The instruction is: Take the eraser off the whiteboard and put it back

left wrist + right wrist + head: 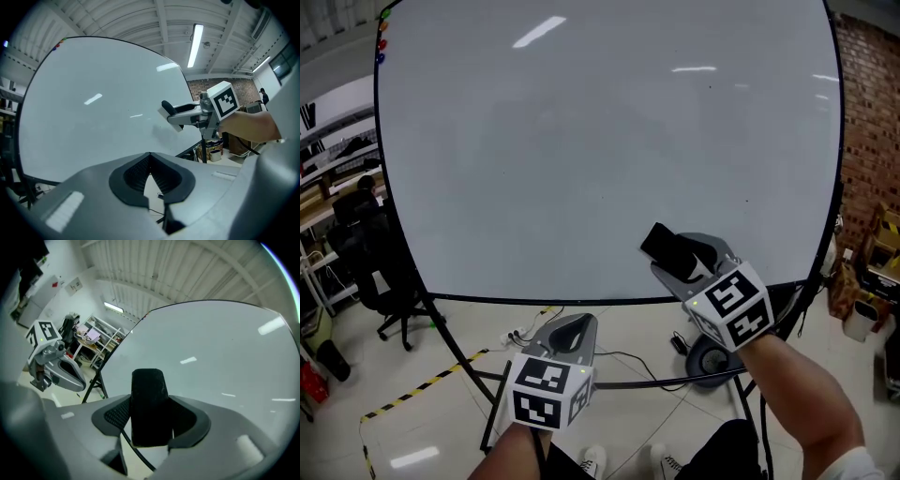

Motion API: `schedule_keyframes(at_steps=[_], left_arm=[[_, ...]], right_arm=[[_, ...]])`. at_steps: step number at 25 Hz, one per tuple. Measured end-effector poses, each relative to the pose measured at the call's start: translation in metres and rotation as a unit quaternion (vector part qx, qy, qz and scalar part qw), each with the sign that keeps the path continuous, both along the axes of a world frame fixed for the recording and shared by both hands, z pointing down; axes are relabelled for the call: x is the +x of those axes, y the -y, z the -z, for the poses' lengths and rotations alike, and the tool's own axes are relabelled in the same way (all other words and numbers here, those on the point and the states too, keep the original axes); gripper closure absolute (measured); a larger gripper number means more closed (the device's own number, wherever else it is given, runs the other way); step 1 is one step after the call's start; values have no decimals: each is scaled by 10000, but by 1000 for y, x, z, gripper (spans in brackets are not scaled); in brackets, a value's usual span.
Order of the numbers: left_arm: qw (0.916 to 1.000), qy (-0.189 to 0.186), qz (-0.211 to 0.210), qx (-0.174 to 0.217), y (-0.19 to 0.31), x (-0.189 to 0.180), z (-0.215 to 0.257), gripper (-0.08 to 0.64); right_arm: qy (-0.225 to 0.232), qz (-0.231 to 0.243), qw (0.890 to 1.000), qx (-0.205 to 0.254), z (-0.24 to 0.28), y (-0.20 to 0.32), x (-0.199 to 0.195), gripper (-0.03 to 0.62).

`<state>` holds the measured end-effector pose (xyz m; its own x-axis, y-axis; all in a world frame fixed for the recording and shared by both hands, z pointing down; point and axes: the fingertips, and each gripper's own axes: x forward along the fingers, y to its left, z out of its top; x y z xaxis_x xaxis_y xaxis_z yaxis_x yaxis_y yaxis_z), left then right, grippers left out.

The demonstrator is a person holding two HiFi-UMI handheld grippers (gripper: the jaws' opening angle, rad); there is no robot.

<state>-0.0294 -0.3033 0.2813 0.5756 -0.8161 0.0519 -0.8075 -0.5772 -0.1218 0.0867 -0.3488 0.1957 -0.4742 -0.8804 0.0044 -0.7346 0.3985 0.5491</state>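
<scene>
A large blank whiteboard (581, 141) stands on a frame and fills most of the head view. My right gripper (680, 255) is shut on a black eraser (667, 246) just in front of the board's lower right part; whether the eraser touches the board I cannot tell. In the right gripper view the eraser (149, 404) stands upright between the jaws, with the board (211, 357) beyond it. My left gripper (574, 330) hangs lower, below the board's bottom edge, shut and holding nothing. The left gripper view shows its tips (150, 161) together and the eraser (168, 108) off to the right.
Small coloured magnets (382, 37) sit at the board's top left corner. A black office chair (380, 272) and shelves are at the left. Yellow-black tape (422, 389) and cables (623, 356) lie on the floor. A brick wall (872, 122) and boxes stand at the right.
</scene>
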Motion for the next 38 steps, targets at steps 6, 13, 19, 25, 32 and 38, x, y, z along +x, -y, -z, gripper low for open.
schedule_keyframes(at_steps=[6, 13, 19, 25, 32, 38], left_arm=[[10000, -33, -36, 77, -7, 1, 5, 543], [9999, -27, -19, 128, -13, 4, 11, 543], [9999, -91, -33, 141, -19, 1, 14, 543], [9998, -114, -86, 133, -25, 3, 15, 543], [9998, -151, -34, 86, -27, 0, 12, 543], [9996, -189, -39, 184, -29, 1, 20, 543]], right_arm=[[745, 203, 9967, -231, -6, -18, 12, 353], [1210, 358, 9917, -236, 0, -52, 25, 353], [1506, 410, 9869, -398, -9, -63, 34, 353], [1718, 402, 9838, -330, -12, -92, 51, 353], [2021, 214, 9782, -435, -21, -100, 75, 353], [2120, 228, 9759, -466, -25, -108, 75, 353]])
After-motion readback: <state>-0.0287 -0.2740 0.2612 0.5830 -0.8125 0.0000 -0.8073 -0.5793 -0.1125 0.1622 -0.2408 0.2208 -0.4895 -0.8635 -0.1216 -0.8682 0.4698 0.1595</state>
